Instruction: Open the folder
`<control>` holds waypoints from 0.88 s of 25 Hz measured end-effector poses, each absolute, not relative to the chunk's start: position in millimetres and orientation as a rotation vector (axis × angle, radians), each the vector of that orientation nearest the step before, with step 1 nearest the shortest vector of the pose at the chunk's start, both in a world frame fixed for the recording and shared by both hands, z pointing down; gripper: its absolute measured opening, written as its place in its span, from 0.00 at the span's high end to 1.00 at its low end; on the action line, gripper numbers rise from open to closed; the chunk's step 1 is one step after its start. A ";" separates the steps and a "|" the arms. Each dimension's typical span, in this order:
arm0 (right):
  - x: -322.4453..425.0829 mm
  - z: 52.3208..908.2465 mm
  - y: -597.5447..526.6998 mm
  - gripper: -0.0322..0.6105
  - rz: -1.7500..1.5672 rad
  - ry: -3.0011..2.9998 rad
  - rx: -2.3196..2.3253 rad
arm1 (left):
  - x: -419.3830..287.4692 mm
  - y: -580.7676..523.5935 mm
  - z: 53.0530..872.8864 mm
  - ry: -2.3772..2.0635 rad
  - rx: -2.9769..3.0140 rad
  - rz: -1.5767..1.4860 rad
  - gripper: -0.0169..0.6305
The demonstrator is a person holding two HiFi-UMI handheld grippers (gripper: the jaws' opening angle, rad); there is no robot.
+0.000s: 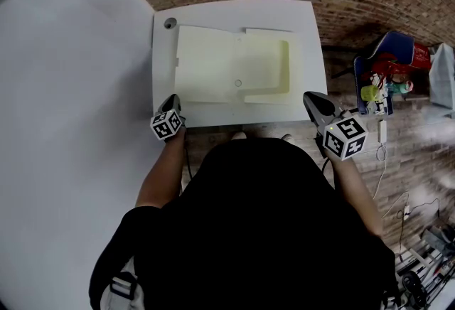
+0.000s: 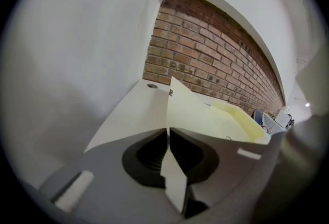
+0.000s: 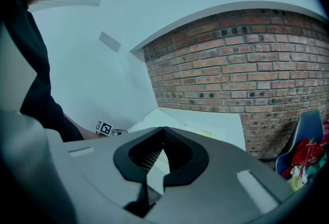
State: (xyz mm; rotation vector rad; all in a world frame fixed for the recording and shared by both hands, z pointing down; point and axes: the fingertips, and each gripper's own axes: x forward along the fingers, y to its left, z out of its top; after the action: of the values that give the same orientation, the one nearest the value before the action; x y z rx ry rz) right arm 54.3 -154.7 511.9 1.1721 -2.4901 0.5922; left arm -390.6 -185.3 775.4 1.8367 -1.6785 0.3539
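The left gripper (image 2: 168, 134) had its fingers clamped on the folder (image 1: 234, 63) at its near-left corner, its length running right toward the closed, empty right gripper (image 3: 163, 131).

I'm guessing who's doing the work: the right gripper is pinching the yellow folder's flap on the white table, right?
No: the left gripper is pinching the yellow folder's flap on the white table; the left gripper view shows it.

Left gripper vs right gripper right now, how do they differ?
Left gripper is clamped on the folder's edge; right gripper holds nothing. Left gripper is at the table's near left corner, touching the folder; right gripper is at the near right corner, apart from it. Shared: jaws together on both.
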 end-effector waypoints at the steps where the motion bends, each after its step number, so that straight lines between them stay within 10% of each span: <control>1: 54.1 512.0 -154.6 0.95 0.593 -2.490 1.171 | -390.7 -185.1 775.4 -1.677 1.836 0.354 0.95; 22: 52.5 515.1 -153.0 0.95 0.593 -2.493 1.160 | -393.7 -196.3 738.7 -1.630 1.893 0.036 0.93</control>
State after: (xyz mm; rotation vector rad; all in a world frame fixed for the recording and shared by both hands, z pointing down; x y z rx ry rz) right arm 52.5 -153.0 515.1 1.1597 -2.4926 0.5932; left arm -393.7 -196.3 738.7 1.8928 -1.6300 0.0359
